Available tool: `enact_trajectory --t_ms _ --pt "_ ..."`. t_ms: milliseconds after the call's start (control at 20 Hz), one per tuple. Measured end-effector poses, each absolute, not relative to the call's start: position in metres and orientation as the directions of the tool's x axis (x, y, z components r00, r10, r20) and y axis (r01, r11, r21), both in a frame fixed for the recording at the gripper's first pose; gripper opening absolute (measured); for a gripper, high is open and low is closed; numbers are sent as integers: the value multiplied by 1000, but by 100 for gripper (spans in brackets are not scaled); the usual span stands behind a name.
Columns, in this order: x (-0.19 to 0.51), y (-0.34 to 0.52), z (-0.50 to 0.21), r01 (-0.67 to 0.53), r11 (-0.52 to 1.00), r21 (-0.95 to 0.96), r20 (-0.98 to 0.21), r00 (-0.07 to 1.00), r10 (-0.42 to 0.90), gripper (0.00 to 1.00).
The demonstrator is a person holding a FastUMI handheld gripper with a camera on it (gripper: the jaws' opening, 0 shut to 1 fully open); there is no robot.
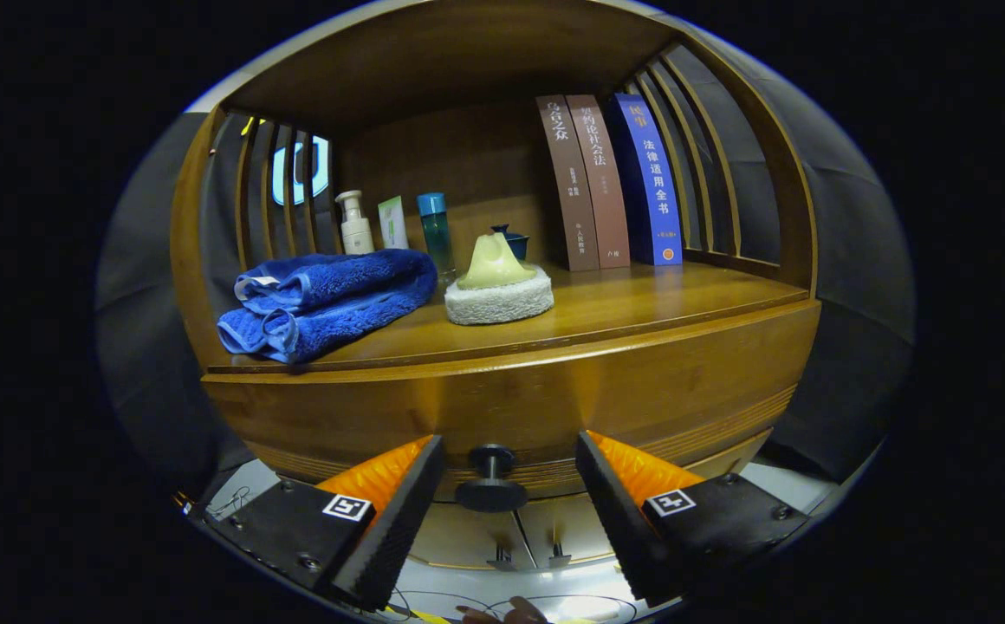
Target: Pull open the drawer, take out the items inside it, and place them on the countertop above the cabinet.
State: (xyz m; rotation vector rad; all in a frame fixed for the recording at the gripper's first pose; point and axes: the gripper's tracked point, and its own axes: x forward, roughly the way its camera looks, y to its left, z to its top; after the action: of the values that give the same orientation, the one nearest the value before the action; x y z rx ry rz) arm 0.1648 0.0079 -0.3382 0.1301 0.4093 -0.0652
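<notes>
The wooden drawer front (pixel 511 399) curves across the view below the countertop (pixel 641 303). Its black knob (pixel 491 481) sticks out between my two fingers. My gripper (pixel 509 472) is open, with one black pad on each side of the knob and a gap to both. The drawer looks closed, so whatever lies inside is hidden. On the countertop lie a folded blue towel (pixel 329 299) and a round white sponge (pixel 500 299) with a yellow-green piece on top.
At the back of the shelf stand a pump bottle (pixel 354 224), a white tube (pixel 393 223), a teal bottle (pixel 436 230), a small dark cup (pixel 513 240) and three upright books (pixel 611 182). Slatted wooden sides close the shelf left and right. Pale cabinet doors (pixel 502 529) show below the drawer.
</notes>
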Motion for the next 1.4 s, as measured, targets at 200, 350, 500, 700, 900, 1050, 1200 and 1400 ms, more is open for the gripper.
enact_trajectory --t_ms 200,350,500,700,900,1050,1200,1400 --pt "138 6 -299 89 992 91 -353 934 -51 99" --pt "118 8 -247 69 996 51 -315 948 -50 99" --pt "102 9 -189 46 999 18 -265 964 -40 99" --pt "81 9 -107 39 999 18 -180 983 -35 99" --pt "51 17 -62 16 999 39 -162 987 -9 99" --pt "33 17 -50 23 999 25 -150 988 -19 99" --pt "23 18 -40 19 1000 23 -139 990 -15 99" --pt "18 13 -32 21 999 24 -112 994 -18 98"
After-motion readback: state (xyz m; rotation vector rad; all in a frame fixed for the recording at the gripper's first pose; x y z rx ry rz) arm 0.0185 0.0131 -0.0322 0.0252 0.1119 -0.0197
